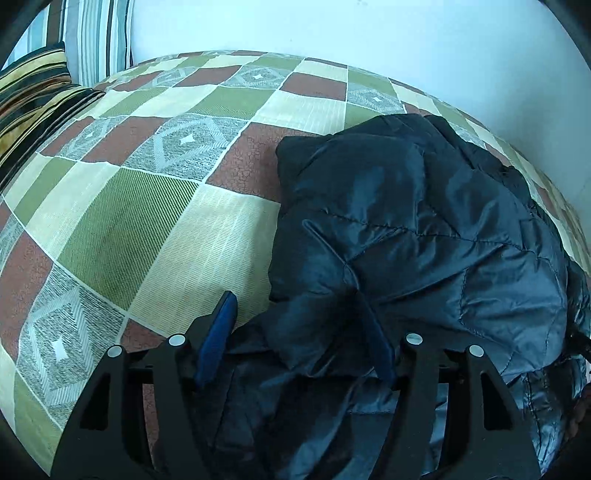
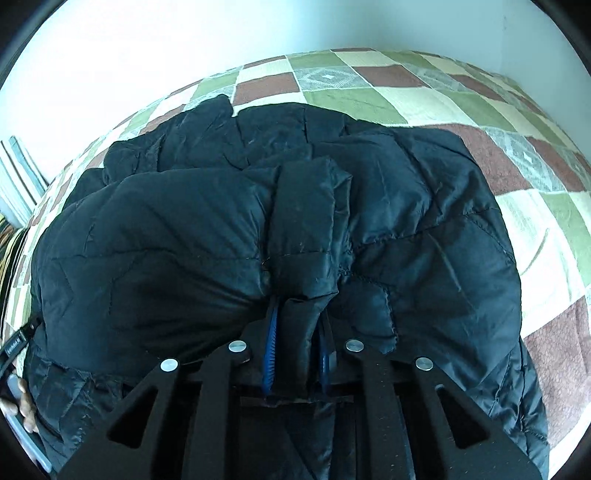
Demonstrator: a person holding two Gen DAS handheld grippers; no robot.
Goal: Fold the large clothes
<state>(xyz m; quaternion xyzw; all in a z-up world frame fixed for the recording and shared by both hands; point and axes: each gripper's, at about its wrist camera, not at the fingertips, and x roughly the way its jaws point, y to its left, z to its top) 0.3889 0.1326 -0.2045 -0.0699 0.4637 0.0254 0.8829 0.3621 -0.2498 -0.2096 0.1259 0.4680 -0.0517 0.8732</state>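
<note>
A dark navy quilted puffer jacket [image 2: 207, 236] lies bunched on a bed covered by a checked bedspread of green, cream, rust-brown and grey diamond squares [image 1: 155, 206]. No container shows in either view; the bed alone bears the jacket.

The right gripper [image 2: 295, 332] points down into the heap, its blue-padded fingers [image 2: 271, 343] drawn close and pinching a thick padded fold of the jacket that rises between them.

The left gripper [image 1: 299, 325] sits at the jacket's near edge with its jaws standing apart: one blue finger [image 1: 218, 336] is over bare bedspread just beside the fabric, the other is against a lobe of jacket that bulges between the two (whether both pads press on it cannot be told).

A striped brown, black and gold cushion [image 1: 33, 99] rests at the bed's far corner, beside a striped curtain [image 1: 96, 37] and a pale wall [image 1: 332, 26]. In the right wrist view a hand [image 2: 22, 406] shows at the lower left edge.
</note>
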